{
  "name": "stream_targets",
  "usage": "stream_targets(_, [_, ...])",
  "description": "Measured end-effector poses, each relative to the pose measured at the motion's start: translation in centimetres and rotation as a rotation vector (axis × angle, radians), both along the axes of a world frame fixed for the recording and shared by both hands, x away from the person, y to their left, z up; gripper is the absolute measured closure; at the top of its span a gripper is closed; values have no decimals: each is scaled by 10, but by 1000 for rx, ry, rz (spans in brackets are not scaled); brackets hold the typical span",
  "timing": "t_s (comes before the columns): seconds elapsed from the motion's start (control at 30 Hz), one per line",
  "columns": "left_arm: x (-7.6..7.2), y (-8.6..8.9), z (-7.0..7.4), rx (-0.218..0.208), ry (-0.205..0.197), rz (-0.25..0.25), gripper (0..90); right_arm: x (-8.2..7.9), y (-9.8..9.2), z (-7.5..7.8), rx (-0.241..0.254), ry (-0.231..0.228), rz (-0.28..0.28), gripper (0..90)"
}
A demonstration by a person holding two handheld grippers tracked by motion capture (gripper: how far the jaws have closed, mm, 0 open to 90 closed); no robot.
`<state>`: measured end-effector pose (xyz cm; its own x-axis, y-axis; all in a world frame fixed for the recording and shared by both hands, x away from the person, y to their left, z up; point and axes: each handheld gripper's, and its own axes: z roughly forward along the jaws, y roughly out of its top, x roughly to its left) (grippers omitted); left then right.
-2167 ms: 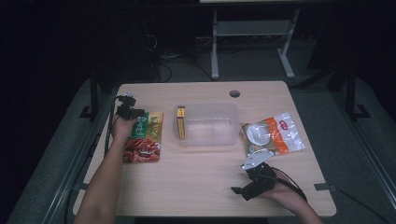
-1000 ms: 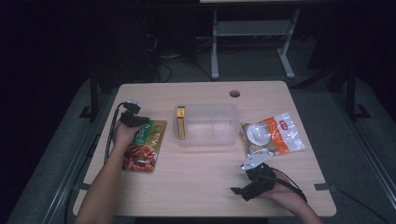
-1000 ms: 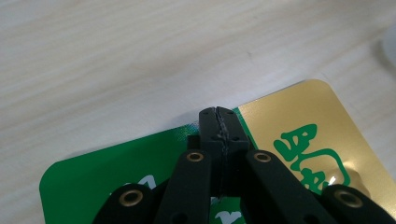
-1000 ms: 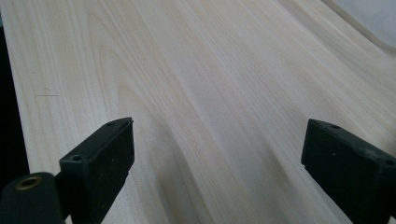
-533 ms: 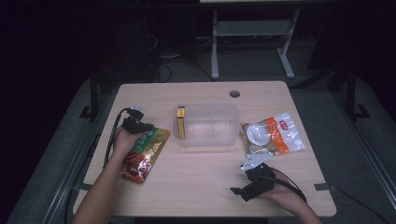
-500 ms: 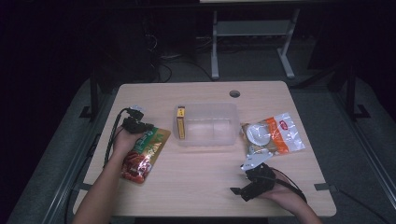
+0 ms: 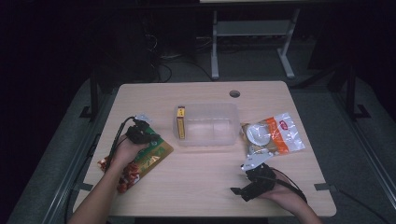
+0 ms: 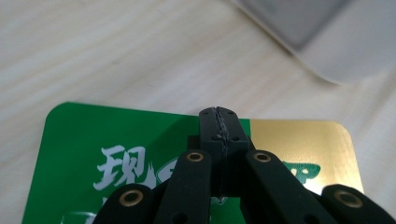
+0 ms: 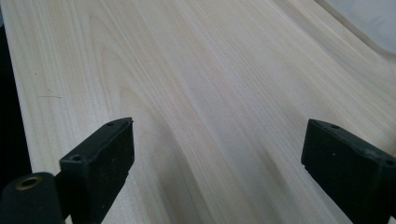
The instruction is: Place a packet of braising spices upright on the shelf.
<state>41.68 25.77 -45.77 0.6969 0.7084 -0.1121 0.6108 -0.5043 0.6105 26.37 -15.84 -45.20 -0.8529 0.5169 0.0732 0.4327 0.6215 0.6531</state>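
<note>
Two grippers: I have one in each hand, both low in the high view.
Left gripper [image 7: 148,138]: at the left of the frame, its jaws pressed together on the top edge of the snack packet [image 7: 140,161]; in the left gripper view [image 8: 218,127] I see the pads meeting with the packet's green and gold face just under them.
Snack packet: lies at a slant on the table [image 7: 201,186], left of centre, its red lower end toward the bottom left edge, its green end toward the clear bin [image 7: 208,125], near it but apart.
Right gripper [image 7: 243,179]: lower right of the frame, resting by my hand at the near table edge; in the right gripper view [image 9: 212,154] I see the jaws spread wide with only bare wood between them, nothing held.
Clear bin: centre of the table, with a yellow box [image 7: 180,122] standing on edge against its left wall.
Clear bag [image 7: 273,135]: right of the bin, just beside it, holding orange and white goods; it lies above my right gripper, apart from it.
</note>
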Motion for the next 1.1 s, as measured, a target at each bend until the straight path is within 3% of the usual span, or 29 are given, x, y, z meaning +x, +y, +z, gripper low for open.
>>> stream_targets(0.3, [-24,-10,0,-14,14,-60,900,-1,0,1,-4,2,-1,91])
stream_targets(0.5, [-45,-19,1,-8,30,-149,900,-1,0,1,-4,3,-1,92])
stream_targets(0.9, [-73,-34,0,-47,65,-248,900,0,1,0,0,1,1,91])
stream_targets(1.1, [-88,-51,-1,-55,66,-304,900,0,1,0,-2,0,1,91])
